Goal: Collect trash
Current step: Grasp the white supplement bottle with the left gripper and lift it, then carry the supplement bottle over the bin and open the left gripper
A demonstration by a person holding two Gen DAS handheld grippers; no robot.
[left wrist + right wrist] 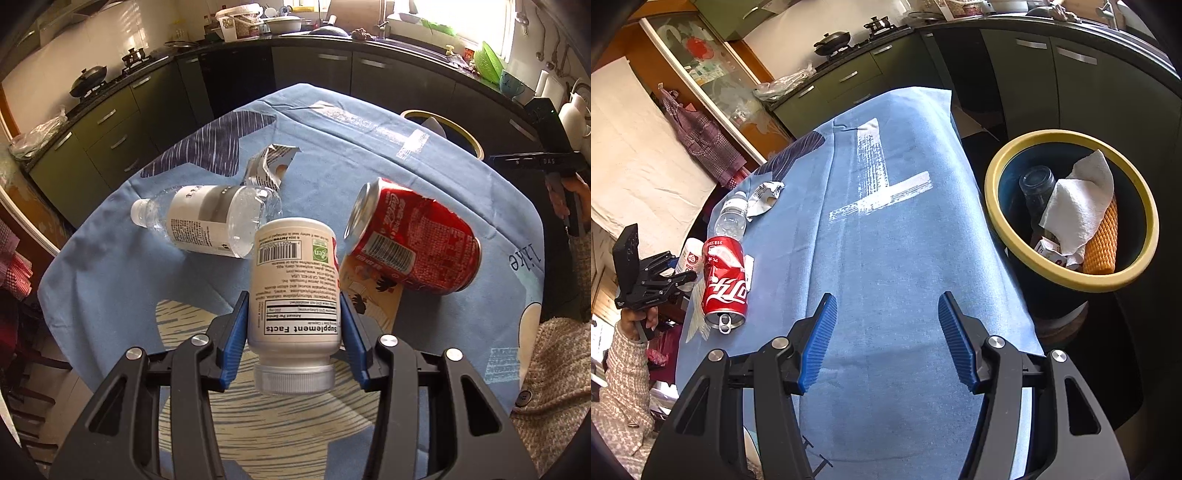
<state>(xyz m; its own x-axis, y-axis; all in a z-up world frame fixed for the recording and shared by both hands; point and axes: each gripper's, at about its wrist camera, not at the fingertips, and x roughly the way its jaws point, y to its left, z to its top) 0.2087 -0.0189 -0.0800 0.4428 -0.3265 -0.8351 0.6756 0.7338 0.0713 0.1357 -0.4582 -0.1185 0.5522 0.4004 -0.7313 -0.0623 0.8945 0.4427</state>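
1. Status: collection partly done. The bin (pixel 1071 275) — dark tub with a yellow rim, standing off the tabletop's (pixel 886 258) far-right edge — already holds a white paper towel (pixel 1078 206), a dark jar or bottle (pixel 1036 184), an orange ribbed piece (pixel 1102 243) and a small carton (pixel 1051 249).

2. In hand: the left gripper (pixel 293 325) is clamped on a white supplement bottle (pixel 295 280), cap toward the camera, blue pads pressed against both sides. The bottle looks lifted clear of the cloth (judged from the wrist view; underside not visible).

3. Right gripper (pixel 886 339): jaws apart, nothing between them, over bare blue cloth near the bin.

4. Left on the tabletop: crushed red cola can (pixel 410 236) on its side, clear water bottle (pixel 207 219) lying down, crumpled foil wrapper (pixel 267 168) behind it, and a flat printed card (pixel 369 291) partly under the can.

5. Judgement: roughly halfway — one item in transit, four still to go.

6. View differences: only the right wrist view shows the bin's contents; the left view shows just a sliver of the rim. Only the left view shows the grip on the bottle and the card clearly.
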